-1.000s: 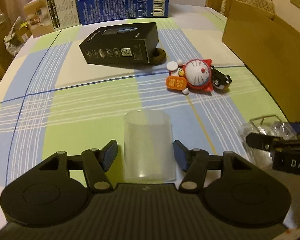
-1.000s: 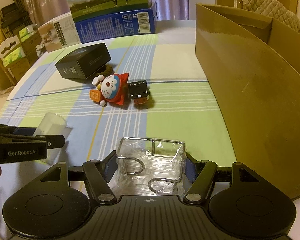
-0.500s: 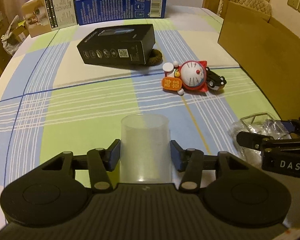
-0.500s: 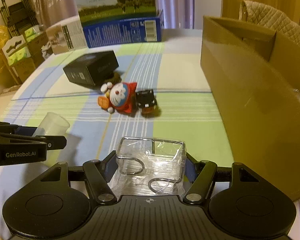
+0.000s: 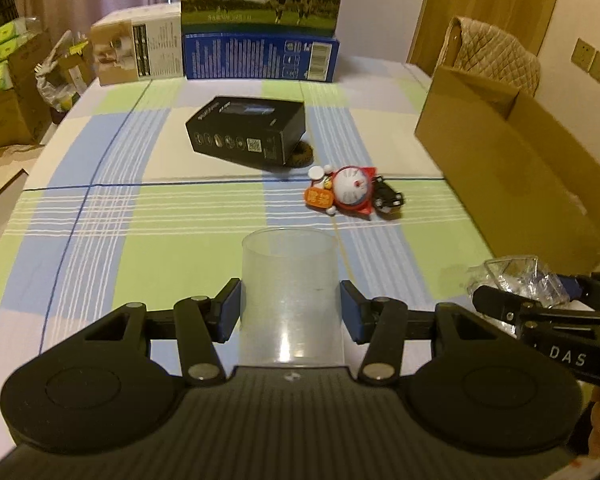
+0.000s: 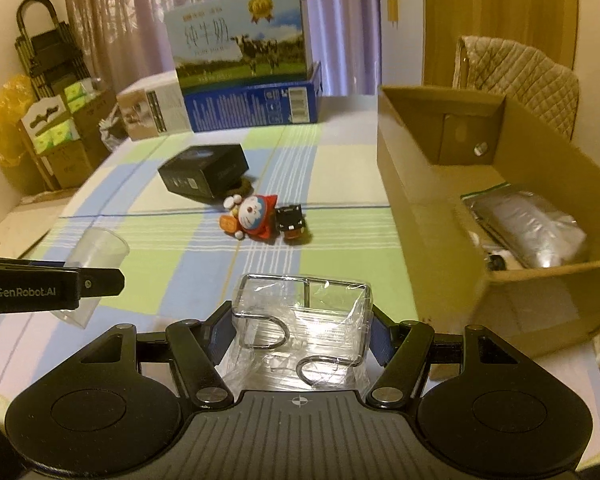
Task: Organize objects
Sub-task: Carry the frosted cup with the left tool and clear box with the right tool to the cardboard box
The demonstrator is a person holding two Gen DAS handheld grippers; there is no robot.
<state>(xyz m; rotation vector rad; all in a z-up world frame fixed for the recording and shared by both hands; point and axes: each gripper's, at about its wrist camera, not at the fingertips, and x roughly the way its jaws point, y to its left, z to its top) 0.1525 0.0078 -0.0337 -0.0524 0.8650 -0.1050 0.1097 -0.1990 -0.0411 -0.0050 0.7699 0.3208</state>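
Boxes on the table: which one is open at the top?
The plain brown cardboard box on the right, showing a silver pouch inside. The black box, milk carton and blue box are all closed.

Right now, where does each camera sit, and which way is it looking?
Left wrist: on the left tongs, looking along the checked table; its fingers clamp a frosted cup.
Right wrist: on the right tongs, facing the same way; its fingers grip a wrapped wire rack, the cardboard box alongside.
Shared: cat toy, black box, milk carton, each other's tongs.
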